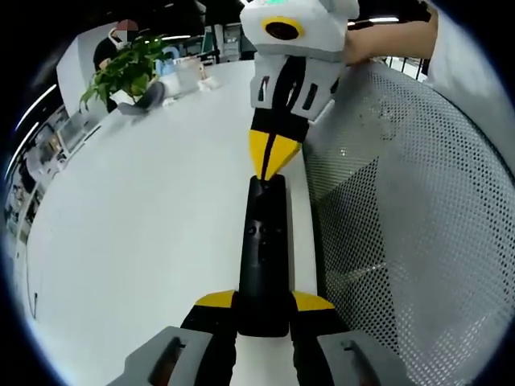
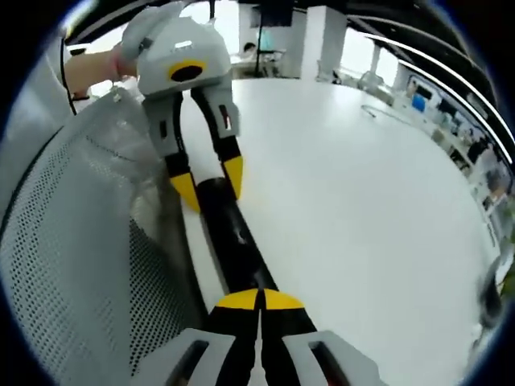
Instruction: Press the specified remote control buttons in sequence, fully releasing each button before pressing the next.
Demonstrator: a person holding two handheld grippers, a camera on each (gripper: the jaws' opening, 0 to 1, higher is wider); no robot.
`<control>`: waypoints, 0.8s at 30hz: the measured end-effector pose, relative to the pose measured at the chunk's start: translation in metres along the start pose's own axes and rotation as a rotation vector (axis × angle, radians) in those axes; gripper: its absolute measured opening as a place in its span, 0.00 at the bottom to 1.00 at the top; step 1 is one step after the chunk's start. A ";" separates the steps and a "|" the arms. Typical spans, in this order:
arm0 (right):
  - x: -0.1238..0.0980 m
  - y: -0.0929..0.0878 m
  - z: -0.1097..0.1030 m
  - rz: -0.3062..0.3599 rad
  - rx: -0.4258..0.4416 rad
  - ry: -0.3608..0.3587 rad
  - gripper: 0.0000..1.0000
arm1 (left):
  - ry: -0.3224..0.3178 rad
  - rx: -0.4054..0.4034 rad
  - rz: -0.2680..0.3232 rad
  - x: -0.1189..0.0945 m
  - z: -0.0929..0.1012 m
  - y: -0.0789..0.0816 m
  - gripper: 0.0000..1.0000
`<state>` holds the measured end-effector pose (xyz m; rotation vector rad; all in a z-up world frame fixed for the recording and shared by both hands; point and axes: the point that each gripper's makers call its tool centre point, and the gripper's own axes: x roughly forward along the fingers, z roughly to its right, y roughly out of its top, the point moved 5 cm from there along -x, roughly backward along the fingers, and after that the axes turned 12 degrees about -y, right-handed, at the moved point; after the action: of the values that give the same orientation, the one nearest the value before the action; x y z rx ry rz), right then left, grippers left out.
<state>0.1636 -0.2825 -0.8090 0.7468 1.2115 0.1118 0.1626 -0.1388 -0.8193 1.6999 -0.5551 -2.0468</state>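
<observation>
Left tongs (image 1: 264,310) clamp the slim, rigid, light remote (image 1: 264,257) by its end; right tongs (image 2: 259,301), tips pinched together, poke its slippery far end.

A broad white tabletop (image 1: 153,233) is seen stretching away in both views. Along one edge of it, a grey perforated mesh chair back (image 1: 402,209) is pressed close. At the far end in the left gripper view, a leafy green potted plant (image 1: 129,71) is set on the surface, with a few small pale items (image 1: 189,76) near it that cannot be made out. Behind the plant a seated person (image 1: 113,44) is visible. Ceiling light strips (image 2: 418,60) and white pillars (image 2: 326,40) are shown in the right gripper view, where screens (image 2: 422,100) are lined up along the far side.
</observation>
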 end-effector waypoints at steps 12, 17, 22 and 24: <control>0.001 0.005 -0.004 -0.030 -0.101 0.016 0.00 | -0.002 -0.005 0.002 0.000 -0.001 0.000 0.24; 0.001 0.007 -0.009 -0.047 -0.157 0.023 0.00 | -0.004 -0.005 -0.009 0.000 -0.001 0.001 0.24; -0.001 0.016 -0.009 -0.024 -0.189 0.020 0.00 | -0.005 -0.006 -0.013 0.000 -0.001 0.001 0.24; 0.000 0.017 -0.008 -0.036 -0.209 0.020 0.00 | -0.004 -0.007 -0.013 0.000 -0.001 0.001 0.24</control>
<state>0.1617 -0.2655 -0.8007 0.5424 1.2112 0.2128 0.1637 -0.1398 -0.8194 1.7000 -0.5395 -2.0596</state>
